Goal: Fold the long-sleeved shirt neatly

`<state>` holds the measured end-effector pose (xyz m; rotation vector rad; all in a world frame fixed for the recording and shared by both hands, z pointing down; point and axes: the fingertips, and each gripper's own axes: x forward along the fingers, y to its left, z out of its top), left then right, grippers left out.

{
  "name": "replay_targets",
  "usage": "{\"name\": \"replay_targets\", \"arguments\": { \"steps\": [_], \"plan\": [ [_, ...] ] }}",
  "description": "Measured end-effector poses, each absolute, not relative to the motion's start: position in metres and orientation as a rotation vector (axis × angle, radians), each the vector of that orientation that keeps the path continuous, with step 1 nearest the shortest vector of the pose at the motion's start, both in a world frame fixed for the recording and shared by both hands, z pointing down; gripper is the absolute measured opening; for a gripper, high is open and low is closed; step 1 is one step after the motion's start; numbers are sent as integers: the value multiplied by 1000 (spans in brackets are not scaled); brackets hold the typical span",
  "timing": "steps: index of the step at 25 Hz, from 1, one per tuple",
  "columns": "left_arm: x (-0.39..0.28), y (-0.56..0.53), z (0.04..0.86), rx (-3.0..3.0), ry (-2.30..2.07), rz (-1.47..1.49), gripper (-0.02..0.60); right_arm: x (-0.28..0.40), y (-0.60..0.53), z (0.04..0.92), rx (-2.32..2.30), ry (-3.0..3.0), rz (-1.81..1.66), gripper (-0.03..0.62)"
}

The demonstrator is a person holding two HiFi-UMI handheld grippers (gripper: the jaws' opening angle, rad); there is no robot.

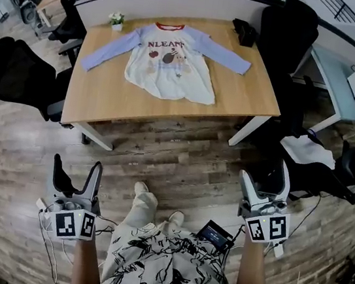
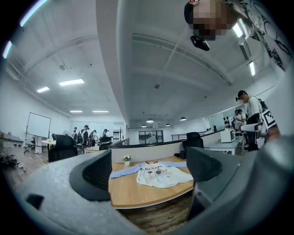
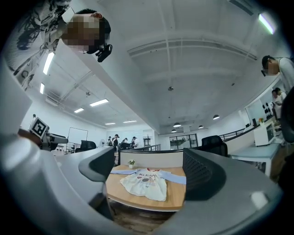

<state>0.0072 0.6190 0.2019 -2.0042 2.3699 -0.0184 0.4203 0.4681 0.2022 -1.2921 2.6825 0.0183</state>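
Two tools hang well short of the bench [image 1: 169, 107], over a floor [image 1: 161, 162] of worn wooden planks. The left tool [image 1: 78, 162] has its grey, curved jaws wide apart with nothing between them, and its own view [image 2: 149, 170] shows ribbed black pads facing each other across open air. The right tool [image 1: 266, 174] stands likewise spread and empty [image 3: 147, 170].

The bench is a rectangular slab of pale, smooth wood on slanted white legs. On it the long-sleeved shirt [image 1: 173, 61] lies flat and face up, well apart from both tools. Its body is soft white cloth with a rounded hem, dark lettering and small coloured pictures on the chest, and a red band at the collar. The sleeves are pale lavender-blue.

The shirt's long axis runs from the far edge of the bench toward the person, collar at the far side and hem at the near side. Both sleeves spread outward and slant slightly toward the near side. A small potted plant [image 1: 116, 20] stands just beside the left sleeve, and a dark object [image 1: 245, 32] sits at the far right corner.
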Motion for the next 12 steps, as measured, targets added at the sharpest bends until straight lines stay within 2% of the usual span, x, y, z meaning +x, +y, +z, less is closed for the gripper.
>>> {"name": "replay_targets", "arguments": {
  "steps": [12],
  "plan": [
    [-50,487,219,-2095,2307,54,497,382,370,196,-1430,2648,74,462]
  ]
}}
